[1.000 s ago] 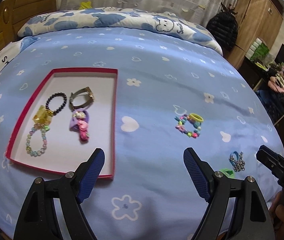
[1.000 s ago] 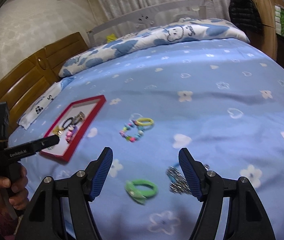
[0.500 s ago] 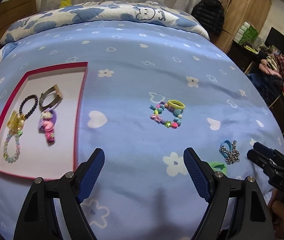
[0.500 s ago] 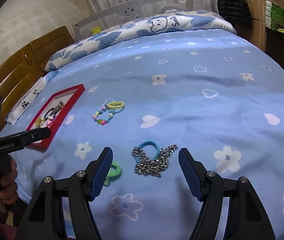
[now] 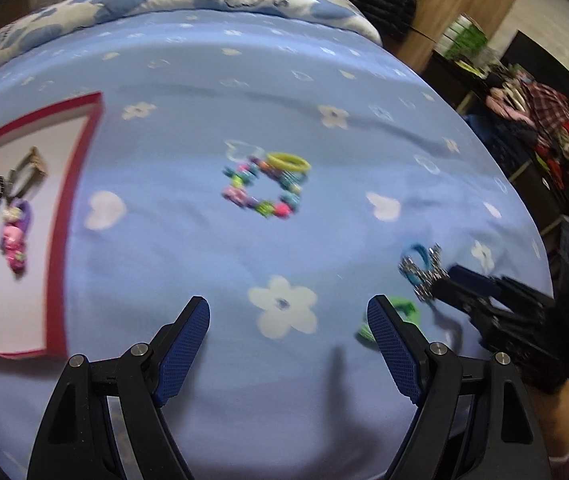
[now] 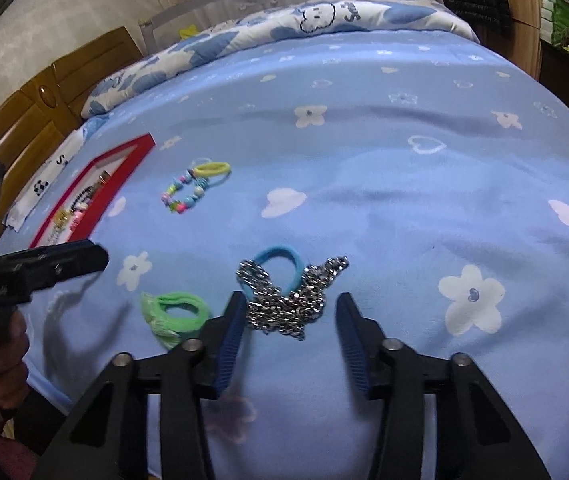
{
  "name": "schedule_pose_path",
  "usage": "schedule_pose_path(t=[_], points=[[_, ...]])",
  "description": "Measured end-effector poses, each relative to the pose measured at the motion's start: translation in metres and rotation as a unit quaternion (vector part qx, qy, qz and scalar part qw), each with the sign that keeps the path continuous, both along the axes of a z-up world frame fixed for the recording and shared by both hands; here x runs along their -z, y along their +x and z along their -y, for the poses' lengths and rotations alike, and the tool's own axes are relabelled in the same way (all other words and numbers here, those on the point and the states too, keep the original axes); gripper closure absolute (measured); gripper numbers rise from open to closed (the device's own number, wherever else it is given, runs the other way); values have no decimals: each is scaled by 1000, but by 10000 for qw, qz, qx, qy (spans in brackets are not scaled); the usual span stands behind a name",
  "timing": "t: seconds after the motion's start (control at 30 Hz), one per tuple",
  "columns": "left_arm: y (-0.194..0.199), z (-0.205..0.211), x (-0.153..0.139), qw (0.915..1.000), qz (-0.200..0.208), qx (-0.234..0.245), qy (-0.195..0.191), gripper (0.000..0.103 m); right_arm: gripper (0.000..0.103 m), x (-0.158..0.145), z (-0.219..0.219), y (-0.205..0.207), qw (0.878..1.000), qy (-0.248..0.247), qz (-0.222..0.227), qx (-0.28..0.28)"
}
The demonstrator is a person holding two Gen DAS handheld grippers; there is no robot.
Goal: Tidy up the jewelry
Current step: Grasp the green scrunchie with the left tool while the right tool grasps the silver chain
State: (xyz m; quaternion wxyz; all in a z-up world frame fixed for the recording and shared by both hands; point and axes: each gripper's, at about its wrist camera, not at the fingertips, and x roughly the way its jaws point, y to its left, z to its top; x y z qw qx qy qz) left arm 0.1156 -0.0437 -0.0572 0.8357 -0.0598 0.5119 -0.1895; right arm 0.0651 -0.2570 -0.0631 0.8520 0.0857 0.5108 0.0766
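Note:
A red-rimmed tray [image 5: 60, 216] [image 6: 124, 160] on the blue bedspread holds several bracelets and a purple hair clip [image 5: 16, 232]. A colourful bead bracelet [image 5: 262, 190] [image 6: 182, 196] and a yellow hair tie [image 5: 288, 162] [image 6: 212, 168] lie mid-bed. A silver chain [image 6: 288, 300] [image 5: 420, 276] lies over a blue hair tie [image 6: 276, 256], with a green hair tie [image 6: 176, 312] [image 5: 400, 312] to its left. My right gripper [image 6: 290, 316] is open, its jaws on either side of the chain's near end. My left gripper [image 5: 288, 322] is open and empty above the bedspread.
A patterned pillow [image 6: 324, 16] and a wooden headboard [image 6: 40, 108] lie at the far end of the bed. A cabinet and a pile of clothes [image 5: 544, 120] stand past the bed's right edge. The other gripper shows in each view: the right one [image 5: 492, 308], the left one [image 6: 36, 268].
My right gripper has moved forward and down to the silver chain, and its jaws have narrowed around it. My left gripper has swung to the right, away from the tray.

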Motion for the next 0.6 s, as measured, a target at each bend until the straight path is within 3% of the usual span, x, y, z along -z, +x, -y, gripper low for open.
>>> schedule_pose_path(t=[0.17, 0.3, 0.4, 0.47, 0.5, 0.53, 0.6], points=[[0, 23, 6, 9990, -47, 424, -120, 22, 60, 5, -1, 3, 9999, -8, -30, -102], [0, 41, 14, 9974, -32, 720, 4, 22, 81, 7, -1, 3, 9998, -11, -44, -173], [-1, 53, 22, 9962, 48, 845, 193, 27, 85, 6, -3, 2, 9997, -40, -10, -226], [-2, 57, 23, 9951, 122, 957, 206, 51, 89, 4, -1, 2, 9998, 6, 19, -195], [-2, 60, 24, 9944, 124, 1033, 167, 59, 100, 2, 0, 1, 9999, 32, 43, -164], [-1, 61, 24, 9939, 111, 1090, 112, 72, 101, 0, 1, 1, 9999, 73, 63, -139], [-2, 63, 24, 9934, 137, 1134, 94, 76, 101, -4, 1, 1, 9998, 78, 110, -113]])
